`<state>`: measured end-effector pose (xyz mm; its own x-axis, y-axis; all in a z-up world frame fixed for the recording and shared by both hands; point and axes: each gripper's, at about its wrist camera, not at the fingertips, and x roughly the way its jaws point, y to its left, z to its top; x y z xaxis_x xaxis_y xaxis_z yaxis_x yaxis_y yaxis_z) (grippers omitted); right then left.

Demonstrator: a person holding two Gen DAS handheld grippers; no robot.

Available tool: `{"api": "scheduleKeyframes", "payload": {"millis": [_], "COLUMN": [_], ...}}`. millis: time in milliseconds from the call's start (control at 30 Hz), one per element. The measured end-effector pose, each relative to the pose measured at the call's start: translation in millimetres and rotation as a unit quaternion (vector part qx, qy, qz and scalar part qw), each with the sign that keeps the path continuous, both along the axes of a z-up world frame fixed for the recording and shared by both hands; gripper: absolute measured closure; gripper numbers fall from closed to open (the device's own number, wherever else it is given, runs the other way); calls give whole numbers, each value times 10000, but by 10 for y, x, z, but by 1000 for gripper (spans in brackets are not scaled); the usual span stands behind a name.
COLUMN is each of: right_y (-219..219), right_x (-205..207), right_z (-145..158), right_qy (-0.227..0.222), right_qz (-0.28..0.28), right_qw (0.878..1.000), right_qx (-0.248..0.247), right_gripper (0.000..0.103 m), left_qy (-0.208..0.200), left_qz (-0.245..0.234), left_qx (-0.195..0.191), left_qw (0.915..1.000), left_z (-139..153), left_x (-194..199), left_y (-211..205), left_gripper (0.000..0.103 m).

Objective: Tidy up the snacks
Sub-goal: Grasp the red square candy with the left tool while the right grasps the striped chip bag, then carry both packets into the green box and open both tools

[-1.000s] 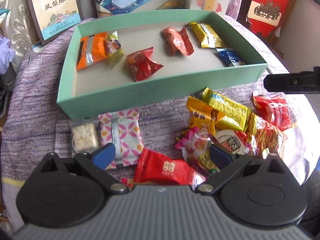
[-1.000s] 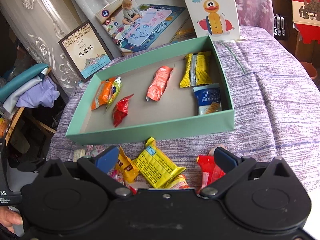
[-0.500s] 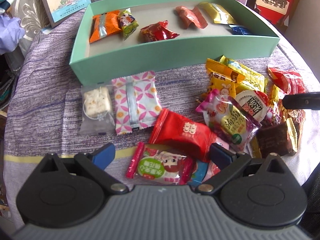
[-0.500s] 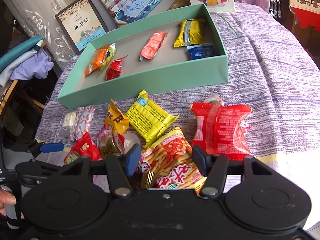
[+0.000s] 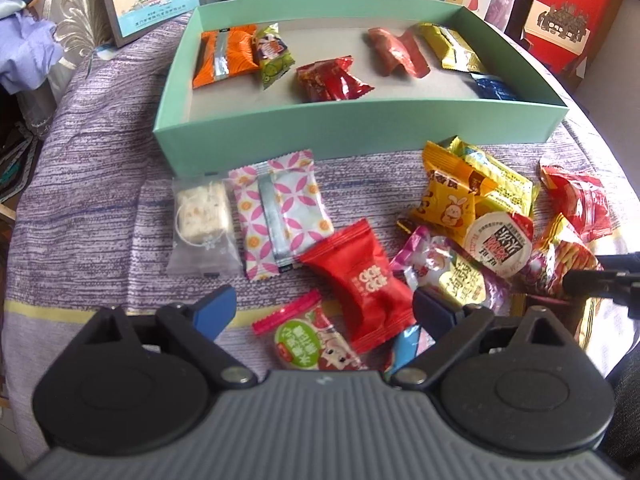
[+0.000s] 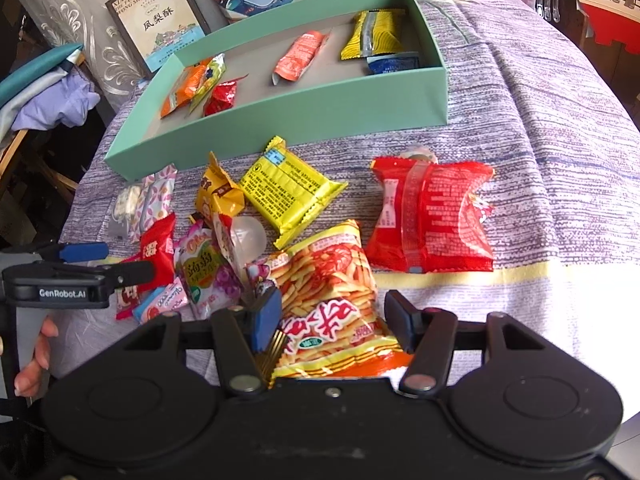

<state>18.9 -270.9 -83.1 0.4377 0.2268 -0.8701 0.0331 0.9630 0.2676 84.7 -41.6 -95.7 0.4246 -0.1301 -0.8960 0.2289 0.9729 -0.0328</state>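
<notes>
Left wrist view shows the left claw (image 5: 322, 308) spread wide, low over the cloth-covered counter (image 5: 100, 160), its blue pads on either side of a red candy pack (image 5: 366, 280) and a green-and-red candy (image 5: 310, 340) without touching them. Just beyond lie a clear-wrapped nougat (image 5: 202, 220) and a pink-patterned pack (image 5: 280, 216), side by side near the front wall of the green box (image 5: 360, 128). Inside the box sit an orange pack (image 5: 224, 56), a small green one (image 5: 272, 54), a red candy (image 5: 328, 80), a salmon wrapper (image 5: 396, 54), a yellow pack (image 5: 452, 48) and a blue one (image 5: 494, 88). Right wrist view shows the right claw (image 6: 334, 318) open, its pads flanking the lower end of the fries bag (image 6: 332, 300), which lies flat on the counter (image 6: 540, 160); whether the pads touch it I cannot tell. Beyond the bag lie a yellow snack pack (image 6: 288, 188) and, to the right and apart, a large red pack (image 6: 432, 216). At the left edge the other claw (image 6: 100, 262) hangs over a heap of small candies (image 6: 200, 272).
</notes>
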Motion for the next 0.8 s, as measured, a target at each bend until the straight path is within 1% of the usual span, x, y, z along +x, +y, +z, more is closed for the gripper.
{"api": "scheduleKeyframes", "payload": {"millis": [33, 67, 100, 133, 167, 233, 267, 300, 333, 400, 467, 533, 567, 600, 667, 700, 800], "right_y": [15, 30, 47, 83, 101, 139, 150, 164, 188, 273, 362, 411, 403, 374, 308, 264, 150], "right_x": [-18, -30, -35, -36, -36, -27, -16, -6, -2, 8, 11, 4, 5, 6, -2, -7, -3], "right_z": [2, 3, 3, -6, -9, -30, -44, -55, -59, -74, -95, -96, -90, -79, -49, -29, -27], "right_qy": [-9, -14, -16, -16, -21, -4, 11, 16, -6, -64, -138, -239, -267, -279, -307, -318, -308], "right_qz": [21, 28, 54, 86, 113, 162, 176, 209, 257, 395, 512, 584, 594, 556, 481, 415, 248], "right_qw": [10000, 10000, 10000, 9999, 9999, 9998, 9998, 9997, 9995, 9986, 9972, 9949, 9948, 9954, 9964, 9971, 9985], "right_qx": [-8, -12, -23, -52, -87, -136, -136, -144, -187, -356, -526, -785, -784, -724, -623, -550, -383], "right_gripper": [44, 44, 44, 44, 44, 41, 39, 34, 33, 28, 26, 35, 39, 46, 56, 58, 59], "left_qy": [24, 65, 121, 153, 111, 64, 66, 71, 72, 115, 135, 164, 178, 190, 172, 150, 93], "left_qz": [-17, -49, -96, -146, -190, -346, -404, -433, -441, -311, -194, -147, -137, -135, -200, -239, -327], "left_qx": [-4, -17, -58, -115, -109, -82, -84, -72, -54, -8, 2, -31, -68, -104, -90, -47, 54], "left_qw": [10000, 10000, 9999, 9997, 9997, 9993, 9991, 9990, 9990, 9995, 9997, 9998, 9997, 9997, 9996, 9996, 9994], "left_z": [-20, -45, -64, -79, -77, -71, -72, -73, -70, -77, -77, -67, -61, -55, -46, -46, -74], "left_x": [27, 49, 70, 80, 75, 58, 52, 47, 41, 47, 53, 65, 75, 83, 90, 96, 125], "left_y": [-47, -88, -120, -152, -179, -211, -200, -182, -146, -63, 8, 9, -3, -23, -89, -125, -229], "left_gripper": [20, 25, 37, 45, 46, 54, 55, 54, 51, 45, 47, 47, 47, 47, 47, 47, 49]}}
